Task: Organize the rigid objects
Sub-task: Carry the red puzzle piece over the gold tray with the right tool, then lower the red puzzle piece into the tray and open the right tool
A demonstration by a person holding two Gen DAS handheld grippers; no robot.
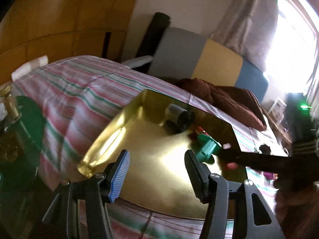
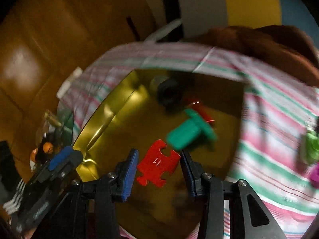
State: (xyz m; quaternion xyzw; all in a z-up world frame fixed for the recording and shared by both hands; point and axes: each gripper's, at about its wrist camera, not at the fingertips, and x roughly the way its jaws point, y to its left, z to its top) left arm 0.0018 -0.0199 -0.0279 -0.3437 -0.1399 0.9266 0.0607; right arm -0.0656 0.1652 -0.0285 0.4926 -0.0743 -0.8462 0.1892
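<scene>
A gold tray (image 1: 151, 171) lies on a striped bedspread; it also shows in the right wrist view (image 2: 111, 107). In it lie a black cylinder (image 1: 182, 117), a green plug-shaped toy (image 1: 207, 147) and a red piece (image 2: 201, 109). My left gripper (image 1: 157, 171) is open and empty over the tray's near edge. My right gripper (image 2: 159, 167) is open above the tray, with a red puzzle piece (image 2: 158, 166) between its fingers, touching neither pad. The right gripper also reaches in from the right in the left wrist view (image 1: 229, 155).
The striped bedspread (image 1: 79, 97) covers the bed, with a brown pillow (image 1: 229, 99) behind the tray. A green toy (image 2: 311, 147) and a magenta toy (image 2: 316, 174) lie on the bed right of the tray. A glass jar (image 1: 10, 103) stands at left.
</scene>
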